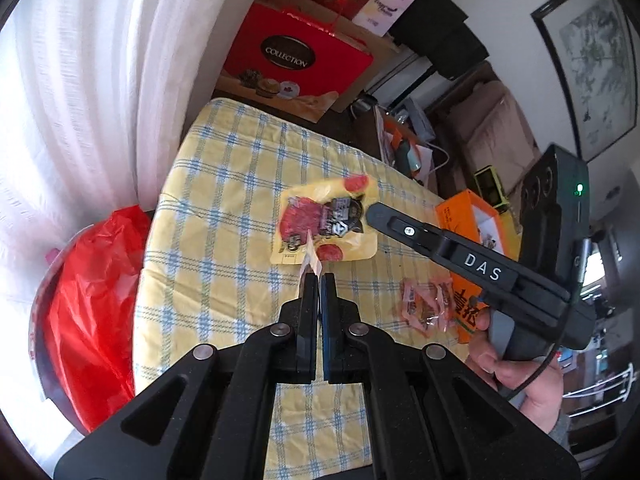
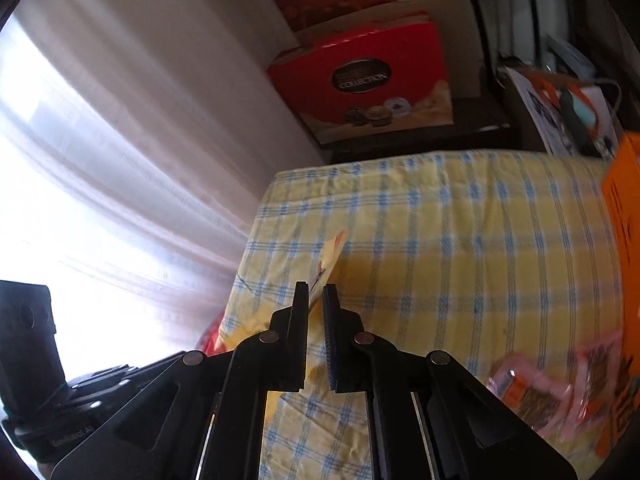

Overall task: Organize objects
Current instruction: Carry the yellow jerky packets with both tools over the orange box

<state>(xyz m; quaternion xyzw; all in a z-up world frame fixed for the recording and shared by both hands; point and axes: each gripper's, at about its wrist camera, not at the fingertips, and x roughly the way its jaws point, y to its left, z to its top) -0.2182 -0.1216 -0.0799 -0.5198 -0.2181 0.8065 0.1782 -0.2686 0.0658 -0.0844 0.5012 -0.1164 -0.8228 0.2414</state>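
Note:
A yellow packet of sliced sausage (image 1: 326,218) hangs above the yellow checked tablecloth (image 1: 224,208). My right gripper (image 1: 370,212) comes in from the right and is shut on the packet's right edge; in the right wrist view the packet (image 2: 330,258) shows edge-on between its fingers (image 2: 316,294). My left gripper (image 1: 318,278) is shut on a small pink-and-white packet (image 1: 312,262), held below the sausage packet. A pink snack packet (image 1: 426,306) lies on the cloth to the right and is blurred in the right wrist view (image 2: 560,384).
An orange box (image 1: 472,240) stands at the table's right edge, also in the right wrist view (image 2: 624,216). A red plastic bag (image 1: 92,312) sits left of the table by the white curtain. Red gift boxes (image 1: 296,60) stand behind the table. Clutter fills the right side.

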